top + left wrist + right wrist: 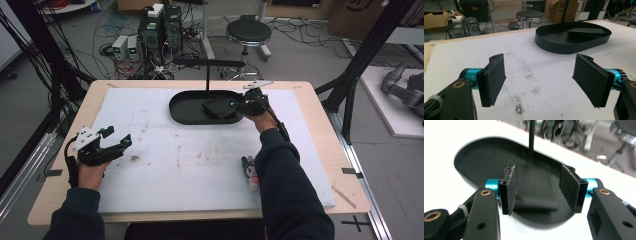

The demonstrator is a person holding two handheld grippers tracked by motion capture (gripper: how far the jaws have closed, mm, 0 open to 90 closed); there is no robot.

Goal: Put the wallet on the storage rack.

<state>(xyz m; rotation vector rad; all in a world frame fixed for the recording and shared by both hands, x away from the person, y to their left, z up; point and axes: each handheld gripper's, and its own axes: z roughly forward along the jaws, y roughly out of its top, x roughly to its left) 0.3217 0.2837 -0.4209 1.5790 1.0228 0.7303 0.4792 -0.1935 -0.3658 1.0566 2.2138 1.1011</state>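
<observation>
A black oval tray [182, 118] stands at the back middle of the white mat, with a thin black post [207, 76] rising from it. A flat black square piece [219, 107] lies in the tray's right half. My right gripper [239, 105] hovers at the tray's right end, open, its pads apart on either side of the flat piece [535, 192] without pressing it. In the right gripper view the tray rim [474, 157] curves behind the jaws. My left gripper [117, 136] rests at the mat's left edge, open and holding nothing [540, 80], far from the tray [554, 47].
A small pink and grey toy [250, 174] lies on the mat beside the right forearm. The white mat [200, 160] covers most of the wooden table [320, 125]. A round stool [248, 32], boxes of electronics and cables are on the floor beyond.
</observation>
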